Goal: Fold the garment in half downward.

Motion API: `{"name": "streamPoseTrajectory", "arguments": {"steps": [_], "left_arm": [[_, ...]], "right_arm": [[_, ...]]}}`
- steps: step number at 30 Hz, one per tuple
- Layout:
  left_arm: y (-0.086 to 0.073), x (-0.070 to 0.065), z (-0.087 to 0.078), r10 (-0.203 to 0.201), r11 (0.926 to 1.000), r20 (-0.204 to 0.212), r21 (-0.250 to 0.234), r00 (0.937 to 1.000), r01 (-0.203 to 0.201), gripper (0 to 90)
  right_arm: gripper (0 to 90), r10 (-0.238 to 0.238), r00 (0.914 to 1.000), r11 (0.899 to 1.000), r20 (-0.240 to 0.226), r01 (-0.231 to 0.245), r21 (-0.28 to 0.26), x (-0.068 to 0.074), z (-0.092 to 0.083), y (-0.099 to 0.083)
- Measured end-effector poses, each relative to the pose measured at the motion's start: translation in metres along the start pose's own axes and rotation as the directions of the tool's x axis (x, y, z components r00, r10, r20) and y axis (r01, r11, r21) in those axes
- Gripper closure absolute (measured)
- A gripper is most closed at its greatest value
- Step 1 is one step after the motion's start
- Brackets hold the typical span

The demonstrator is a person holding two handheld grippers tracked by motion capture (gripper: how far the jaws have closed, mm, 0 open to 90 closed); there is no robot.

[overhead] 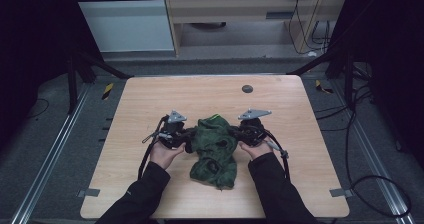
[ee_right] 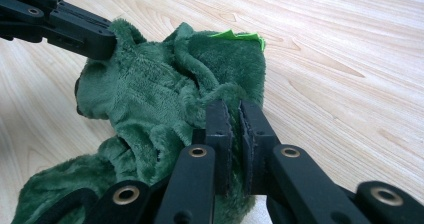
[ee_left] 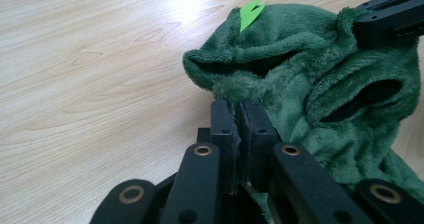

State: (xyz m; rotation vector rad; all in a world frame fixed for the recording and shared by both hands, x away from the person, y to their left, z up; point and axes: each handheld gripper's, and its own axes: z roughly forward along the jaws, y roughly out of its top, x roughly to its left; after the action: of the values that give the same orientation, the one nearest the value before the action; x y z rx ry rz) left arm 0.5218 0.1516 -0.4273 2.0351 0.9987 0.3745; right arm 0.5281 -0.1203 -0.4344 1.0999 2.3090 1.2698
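At the bottom of the high view, two dark sleeves rise from the lower edge toward mid-frame, each hand gripping a tool. Just above them, the left gripper (overhead: 186,138) and the right gripper (overhead: 239,135) face each other across a crumpled green plush garment (overhead: 216,151), which lies slightly below the centre of the wooden table (overhead: 150,99).

In the left gripper view, the jaws stand pressed nearly together at lower centre, pinching a fold of the garment's (ee_left: 320,84) edge. In the right gripper view, the right gripper (ee_right: 234,115) is likewise narrow, clamped on a fuzzy fold of the same garment (ee_right: 150,99).

The garment's long axis runs from between the two claws down toward the bottom of the high view, its tail trailing lower right. Both claws hold its upper end, one on each side, about equally near. Any coming lift or spread probably turns on this: the held edge spans left to right between the claws, the loose bulk hanging toward the person.

Farther up, a small dark disc (overhead: 247,88) sits on the table's upper part, well apart.
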Motion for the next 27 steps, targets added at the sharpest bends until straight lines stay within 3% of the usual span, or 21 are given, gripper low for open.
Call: {"name": "streamPoseTrajectory", "arguments": {"steps": [13,27], "left_arm": [[-0.009,-0.012,-0.018,0.033,0.9994,0.026,-0.008,0.9991,-0.032,85.7],[-0.027,-0.019,-0.029,0.058,0.9981,0.041,0.019,0.9975,-0.059,85.7]], "right_arm": [[84.6,-0.052,0.9978,0.999,-0.04,0.051,-0.015,0.016,-0.016,-0.004],[84.5,-0.082,0.9949,0.997,-0.058,0.082,-0.008,0.027,-0.026,-0.016]]}}
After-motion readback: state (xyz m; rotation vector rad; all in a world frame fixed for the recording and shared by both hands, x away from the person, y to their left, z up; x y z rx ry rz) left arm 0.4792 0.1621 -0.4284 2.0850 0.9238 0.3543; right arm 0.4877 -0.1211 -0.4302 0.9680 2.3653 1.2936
